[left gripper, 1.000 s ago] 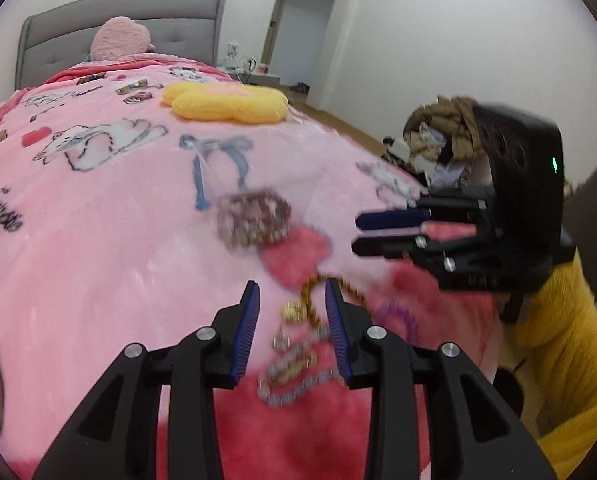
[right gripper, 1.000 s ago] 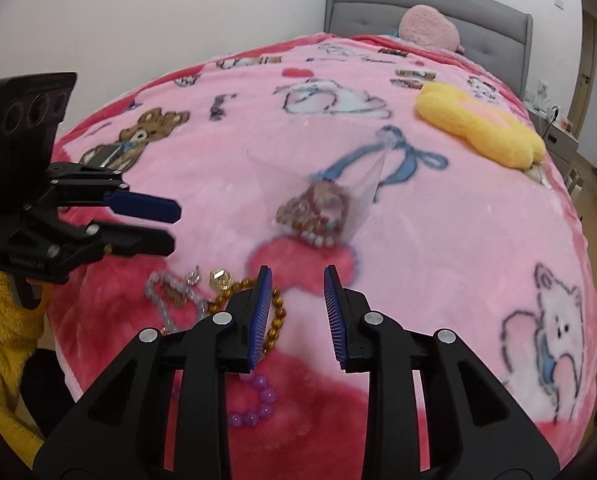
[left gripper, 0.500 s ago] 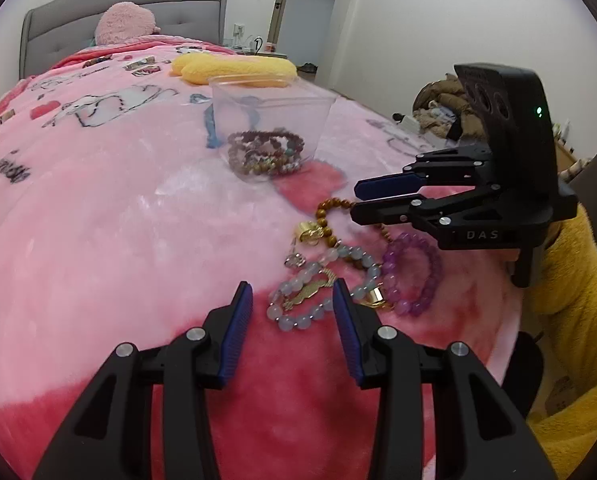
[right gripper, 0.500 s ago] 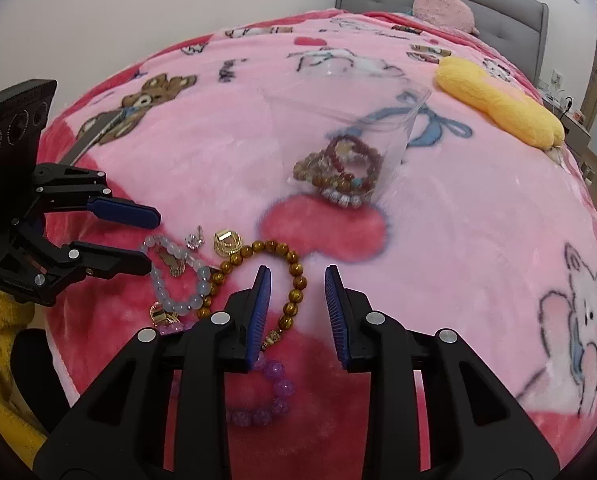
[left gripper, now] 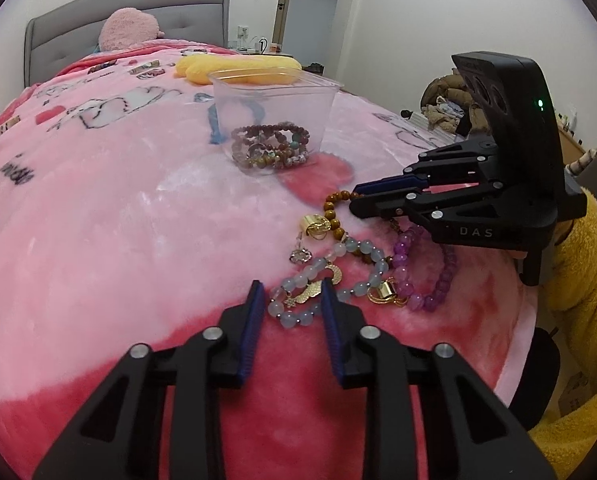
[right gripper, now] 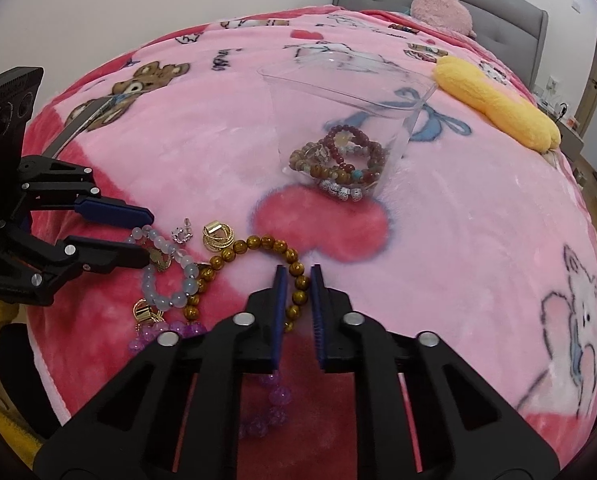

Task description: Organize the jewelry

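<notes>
A clear plastic tub (left gripper: 274, 120) (right gripper: 338, 120) stands on the pink blanket and holds several bead bracelets (left gripper: 272, 150). Loose jewelry lies near the bed's front edge: a pale blue bead bracelet (left gripper: 318, 276) (right gripper: 166, 276), a brown bead bracelet (right gripper: 258, 256) (left gripper: 334, 208), a purple bead bracelet (left gripper: 422, 268) (right gripper: 266, 400) and gold earrings (left gripper: 316, 226) (right gripper: 218, 236). My left gripper (left gripper: 292, 292) (right gripper: 148, 236) is open, its fingers on either side of the pale blue bracelet. My right gripper (right gripper: 297, 280) (left gripper: 352, 200) is nearly closed around beads of the brown bracelet.
A yellow plush cushion (left gripper: 238, 68) (right gripper: 494, 104) lies behind the tub. A pink plush (left gripper: 128, 34) rests against the grey headboard (left gripper: 138, 4). The bed's edge drops away just in front of the jewelry.
Both grippers have dropped lower and closer to the loose jewelry. The right gripper has narrowed around the brown bracelet. The left gripper now straddles the pale blue bracelet.
</notes>
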Tool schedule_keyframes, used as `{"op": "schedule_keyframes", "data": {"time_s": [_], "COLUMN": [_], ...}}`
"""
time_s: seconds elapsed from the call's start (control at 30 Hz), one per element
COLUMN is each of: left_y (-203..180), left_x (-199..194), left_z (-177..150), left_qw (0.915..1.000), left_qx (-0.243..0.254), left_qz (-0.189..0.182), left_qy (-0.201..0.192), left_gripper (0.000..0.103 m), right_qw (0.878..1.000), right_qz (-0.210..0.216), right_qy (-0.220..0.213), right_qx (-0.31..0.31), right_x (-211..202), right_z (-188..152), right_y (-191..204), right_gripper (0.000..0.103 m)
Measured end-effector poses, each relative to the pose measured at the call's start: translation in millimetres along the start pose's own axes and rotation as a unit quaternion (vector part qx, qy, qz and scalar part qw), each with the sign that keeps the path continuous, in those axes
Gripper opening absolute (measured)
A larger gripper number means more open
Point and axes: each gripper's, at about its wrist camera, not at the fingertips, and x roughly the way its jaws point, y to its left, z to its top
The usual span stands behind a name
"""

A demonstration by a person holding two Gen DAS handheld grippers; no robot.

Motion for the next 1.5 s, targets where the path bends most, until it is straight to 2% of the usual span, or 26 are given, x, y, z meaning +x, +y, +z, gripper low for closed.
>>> {"op": "schedule_keyframes", "data": {"time_s": [0.07, 0.13, 0.17, 0.47, 0.8, 1.1, 1.37, 1.5], "left_y": [-0.9, -2.9, -3.3, -7.1, -15.6, -29.6, -36.4, -34.2], "left_x": [0.4, 0.8, 1.2, -7.0, -30.4, -56.3, -82.5, -76.4], "left_z": [-0.3, -0.7, -1.1, -3.7, 2.8, 20.5, 46.1, 48.4], "left_qw": [1.0, 0.9998, 0.9998, 0.9995, 0.9986, 0.9954, 0.989, 0.9906], "left_qx": [0.002, 0.007, 0.007, 0.01, 0.013, 0.026, 0.033, 0.035], "left_qz": [0.004, 0.017, 0.02, 0.027, 0.017, 0.003, -0.005, 0.0], "left_qy": [-0.003, -0.004, -0.003, -0.016, -0.048, -0.092, -0.144, -0.132], "left_gripper": [0.024, 0.012, 0.011, 0.009, 0.009, 0.009, 0.007, 0.007], "right_qw": [1.0, 1.0, 1.0, 1.0, 0.998, 0.994, 0.99, 0.989], "right_qz": [0.0, 0.001, 0.003, 0.0, -0.005, -0.025, -0.035, -0.036], "right_qy": [-0.001, -0.002, -0.003, -0.018, -0.064, -0.102, -0.136, -0.139], "right_qx": [0.001, -0.002, 0.001, -0.004, -0.02, -0.035, -0.03, -0.022], "right_x": [-0.4, -1.6, -2.3, -13.2, -48.8, -81.5, -107.6, -110.9], "right_z": [-0.2, -0.5, -0.6, -1.1, 9.4, 23.1, 38.7, 42.2], "right_y": [-0.3, -0.5, -0.9, 3.2, 12.9, 19.9, 17.1, 14.7], "right_gripper": [0.008, 0.008, 0.008, 0.008, 0.008, 0.008, 0.008, 0.008]}}
